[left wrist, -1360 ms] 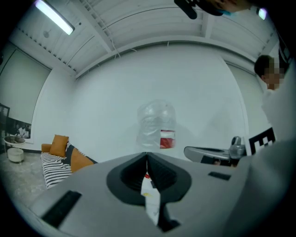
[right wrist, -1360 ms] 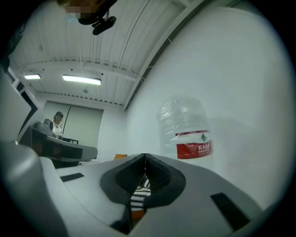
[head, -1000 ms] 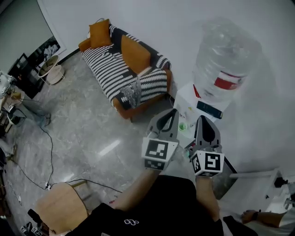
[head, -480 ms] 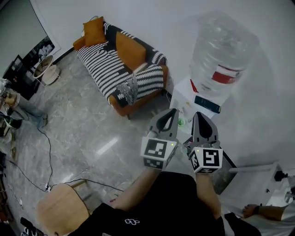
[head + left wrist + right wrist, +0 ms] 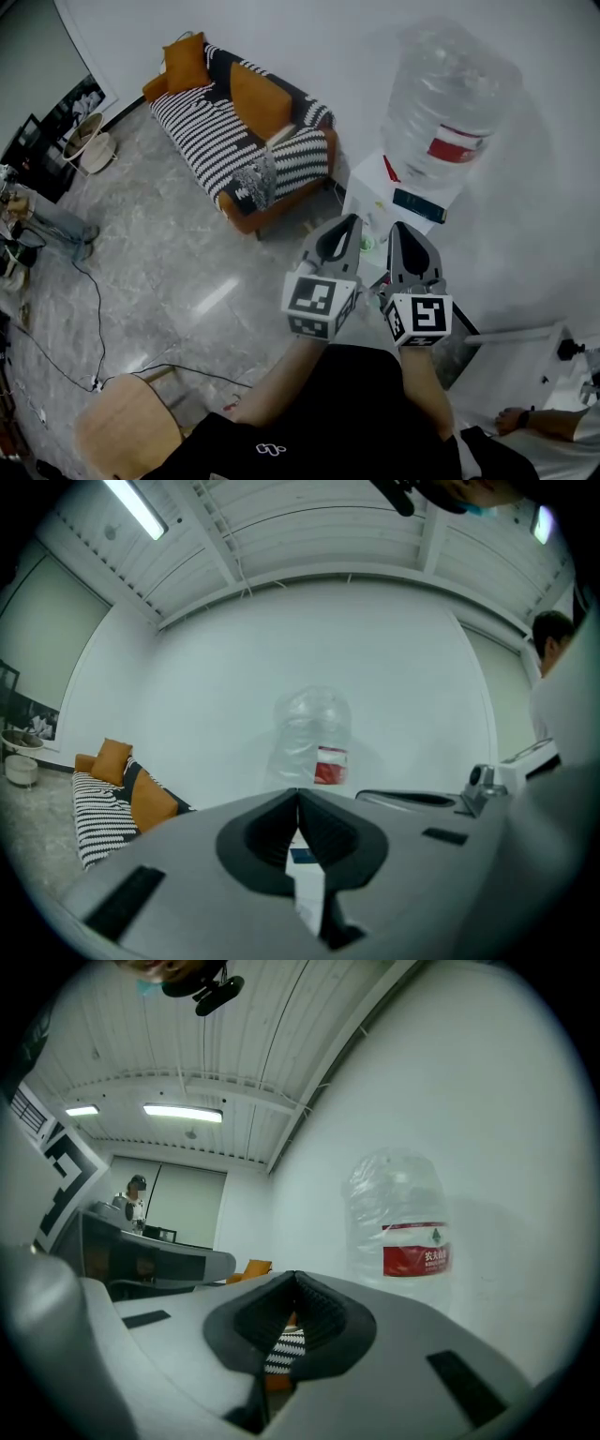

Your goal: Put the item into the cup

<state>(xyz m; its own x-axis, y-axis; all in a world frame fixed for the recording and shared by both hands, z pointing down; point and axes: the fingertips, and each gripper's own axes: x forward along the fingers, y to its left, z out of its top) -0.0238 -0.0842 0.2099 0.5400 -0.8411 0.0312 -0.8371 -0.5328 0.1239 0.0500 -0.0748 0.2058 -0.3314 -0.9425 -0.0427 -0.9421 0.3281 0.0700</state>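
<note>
Pressing together, fingers of left gripper and right gripper, empty

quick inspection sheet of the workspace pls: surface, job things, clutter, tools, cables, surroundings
surface: grey marble floor; white dispenser just ahead of both tools
job's things: small green thing at the dispenser's front, too small to tell if it is the cup; item not seen
clutter: wooden chair beside the person
tools: left tool shut, nothing between its jaws; right tool shut, nothing between its jaws
cables: black cable across the floor
surroundings: striped sofa, water bottle on the dispenser, white wall
</note>
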